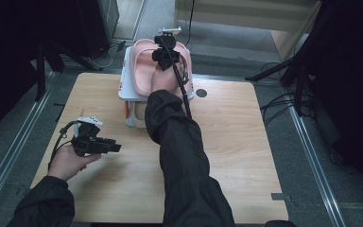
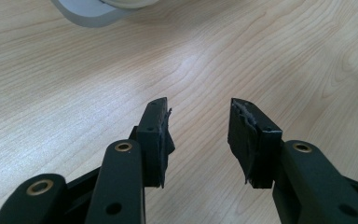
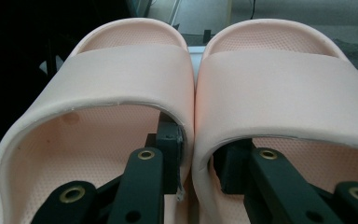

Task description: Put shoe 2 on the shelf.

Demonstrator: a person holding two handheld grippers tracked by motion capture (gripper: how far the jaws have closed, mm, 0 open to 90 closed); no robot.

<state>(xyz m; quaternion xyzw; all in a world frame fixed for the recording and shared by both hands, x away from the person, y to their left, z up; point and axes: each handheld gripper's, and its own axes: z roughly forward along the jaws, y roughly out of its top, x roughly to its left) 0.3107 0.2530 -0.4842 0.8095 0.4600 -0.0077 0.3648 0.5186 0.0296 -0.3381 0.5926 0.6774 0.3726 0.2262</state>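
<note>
My right gripper (image 3: 196, 163) has one jaw tucked inside each of the two soft pink foam slides (image 3: 279, 88), pinching their touching inner walls together so both can move as a pair; I think the clamp is firm, though the pads are half hidden. The slides sit straight ahead of it on a white stand (image 1: 125, 87) at the far edge of the pale wooden table (image 1: 227, 142). My left gripper (image 2: 198, 135) idles near me, jaws apart and holding nothing, low over the bare wood. Beyond lie grey floor and dark stands.
</note>
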